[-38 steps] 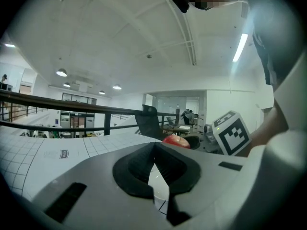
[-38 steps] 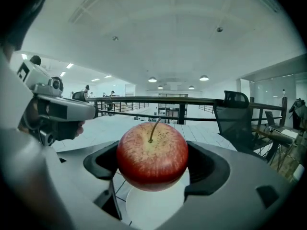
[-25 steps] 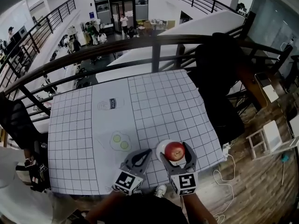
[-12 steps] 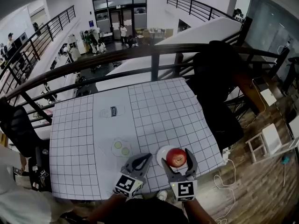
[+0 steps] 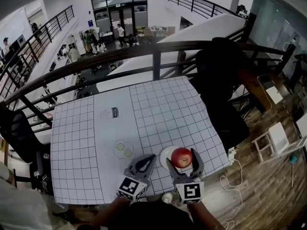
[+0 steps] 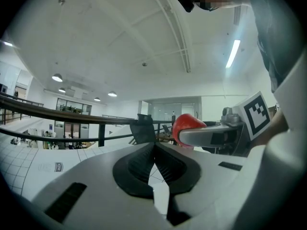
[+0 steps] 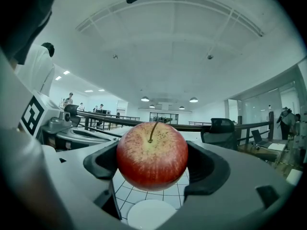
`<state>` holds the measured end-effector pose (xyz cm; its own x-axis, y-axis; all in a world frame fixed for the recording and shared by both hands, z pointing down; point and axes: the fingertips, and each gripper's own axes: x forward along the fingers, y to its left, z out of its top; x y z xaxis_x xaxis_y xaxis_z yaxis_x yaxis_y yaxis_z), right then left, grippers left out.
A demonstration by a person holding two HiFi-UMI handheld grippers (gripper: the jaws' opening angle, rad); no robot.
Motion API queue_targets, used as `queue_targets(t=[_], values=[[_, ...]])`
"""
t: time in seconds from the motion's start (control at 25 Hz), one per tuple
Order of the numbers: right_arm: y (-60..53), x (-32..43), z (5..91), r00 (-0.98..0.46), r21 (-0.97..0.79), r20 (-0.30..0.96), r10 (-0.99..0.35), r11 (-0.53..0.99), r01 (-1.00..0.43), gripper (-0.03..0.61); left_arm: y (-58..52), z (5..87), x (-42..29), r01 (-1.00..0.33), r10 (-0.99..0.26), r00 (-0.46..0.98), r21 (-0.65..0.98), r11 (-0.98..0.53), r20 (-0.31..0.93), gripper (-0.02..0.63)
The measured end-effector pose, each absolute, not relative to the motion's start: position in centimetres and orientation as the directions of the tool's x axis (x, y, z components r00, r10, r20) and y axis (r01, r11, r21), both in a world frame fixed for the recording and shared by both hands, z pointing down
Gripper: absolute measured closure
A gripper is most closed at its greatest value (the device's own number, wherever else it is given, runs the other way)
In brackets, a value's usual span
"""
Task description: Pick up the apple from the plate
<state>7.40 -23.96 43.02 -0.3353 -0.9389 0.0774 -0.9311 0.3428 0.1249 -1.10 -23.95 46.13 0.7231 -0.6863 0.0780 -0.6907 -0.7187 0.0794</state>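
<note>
The setting is an upper gallery bounded by a dark railing [image 5: 153, 51], with a lower floor visible beyond it. A table [image 5: 96, 152] covered by a white gridded sheet stands against the railing.

The apple [image 5: 181, 156] is red with a yellow patch round its stem, and sits upright, stem up. It is located near the table's near edge, toward 5 o'clock on the sheet. In the right gripper view the apple [image 7: 152, 155] is clamped between the two dark jaw pads of the right gripper [image 7: 152, 162], one pad on each flank.

The plate [image 7: 151, 214] is small, round and white. It lies on the sheet directly under the apple. Grid lines show between the two, so the apple is held clear of the plate. In the head view the plate [image 5: 166, 153] shows at 9 o'clock of the apple, partly covered by it and by the right gripper [image 5: 182, 157].

The left gripper [image 5: 146, 161] is at 9 o'clock of the plate, just beside it, above the sheet. In the left gripper view the jaws of the left gripper [image 6: 154, 150] meet at the tips with nothing between them.

Two green circles [image 5: 123, 150] are printed on the sheet at 10 o'clock of the left gripper. A small printed label [image 5: 115, 112] lies at 12 o'clock of the circles.
</note>
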Motion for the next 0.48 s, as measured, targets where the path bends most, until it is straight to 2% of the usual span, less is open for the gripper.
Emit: queue_targets(t=[0.48], values=[[-23.44, 7.68, 42.48, -0.331, 0.118, 0.071, -0.941, 0.337, -0.934, 0.178, -23.84, 45.33, -0.86, -0.693, -0.69, 0.721, 0.084, -0.716, 0.061, 0.592]])
